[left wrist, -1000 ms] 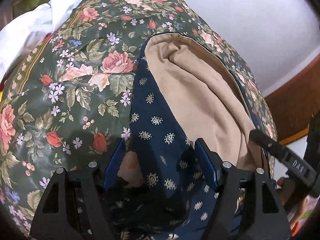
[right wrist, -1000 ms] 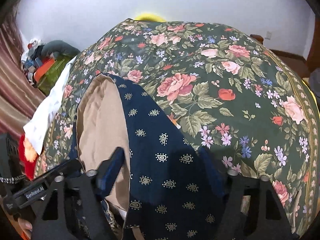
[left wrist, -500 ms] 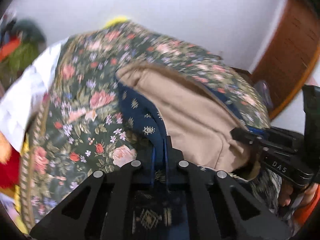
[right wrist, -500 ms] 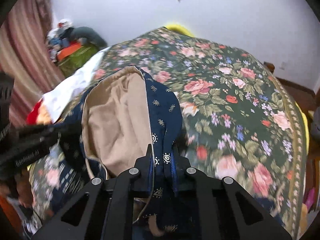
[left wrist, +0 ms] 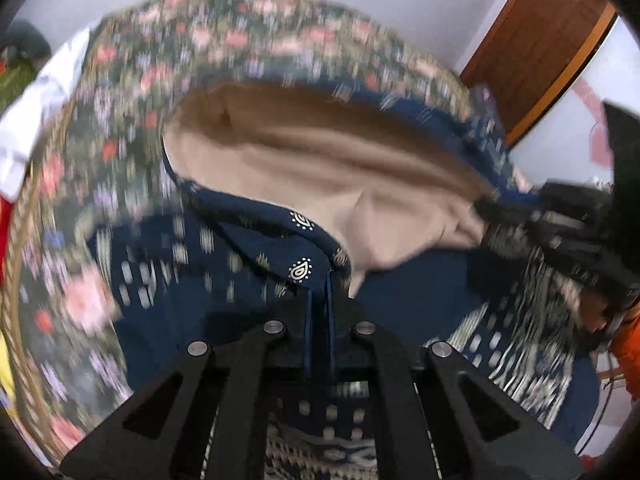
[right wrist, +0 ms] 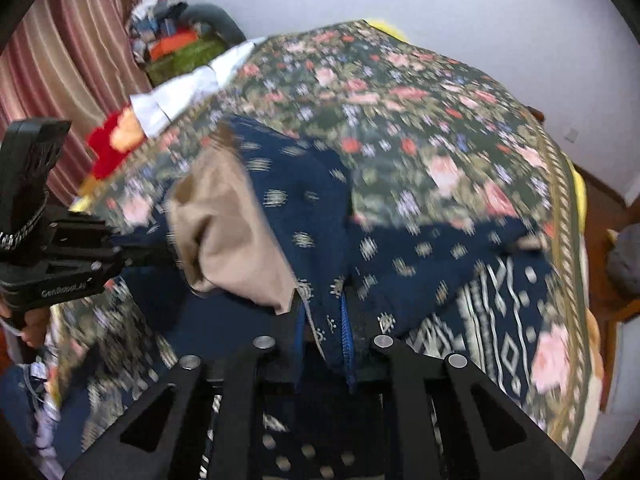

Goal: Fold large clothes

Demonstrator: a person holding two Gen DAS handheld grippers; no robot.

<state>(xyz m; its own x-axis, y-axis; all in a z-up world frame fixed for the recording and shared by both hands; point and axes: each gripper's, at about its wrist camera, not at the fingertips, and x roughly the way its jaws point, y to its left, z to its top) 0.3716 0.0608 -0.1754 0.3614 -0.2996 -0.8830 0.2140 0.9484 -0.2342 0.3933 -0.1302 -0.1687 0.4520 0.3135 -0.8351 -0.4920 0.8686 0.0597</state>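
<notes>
A large navy garment (left wrist: 256,240) with small white paisley marks and a tan lining (left wrist: 320,160) lies on a bed with a dark floral bedspread (left wrist: 132,92). My left gripper (left wrist: 318,304) is shut on a navy edge of the garment and holds it lifted. My right gripper (right wrist: 324,320) is shut on another navy edge (right wrist: 304,208) beside the tan lining (right wrist: 224,216). The garment hangs between both grippers. Each gripper shows in the other's view: the right one (left wrist: 560,232), the left one (right wrist: 64,256). Both views are motion-blurred.
A white cloth (right wrist: 192,84) and a red item (right wrist: 112,140) lie at the bed's left edge. A pile of clothes (right wrist: 180,36) sits by striped curtains (right wrist: 60,60). A wooden door (left wrist: 540,48) stands at the right. A navy patterned hem (right wrist: 504,312) spreads over the near bed.
Both grippers went from open around the garment edge to shut on it, then pulled it up and toward me. The tan lining now faces open between them.
</notes>
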